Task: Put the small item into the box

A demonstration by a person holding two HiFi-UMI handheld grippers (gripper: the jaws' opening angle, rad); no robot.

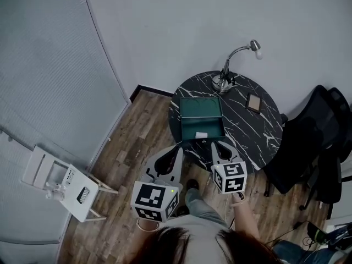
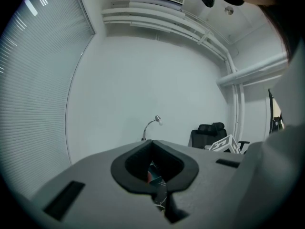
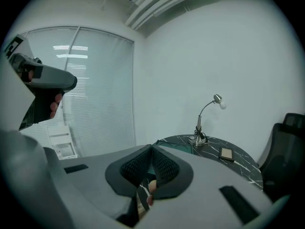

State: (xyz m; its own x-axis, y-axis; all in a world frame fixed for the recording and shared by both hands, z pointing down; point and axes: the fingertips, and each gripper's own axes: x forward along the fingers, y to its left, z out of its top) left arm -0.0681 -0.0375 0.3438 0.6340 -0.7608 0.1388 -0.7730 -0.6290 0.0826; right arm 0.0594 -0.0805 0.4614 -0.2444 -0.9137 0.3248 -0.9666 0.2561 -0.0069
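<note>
Both grippers hang by the lower rim of the round table (image 1: 258, 133) at frame centre. The left gripper (image 1: 175, 153) and right gripper (image 1: 219, 147) each have jaws together, with nothing clearly clamped. A small white item (image 1: 202, 135) lies inside the open green box (image 1: 191, 126) just above them, so the placing looks done, with little left but drawing away.

The box (image 1: 202, 126) lies on the left of the desk (image 1: 258, 139) with the small item (image 1: 202, 135) in its near part, the lamp (image 1: 224, 82) behind it and a flat device (image 1: 254, 102) to its right. A chair (image 1: 311, 142) stands right of the desk, a stool (image 1: 60, 183) well apart at left
</note>
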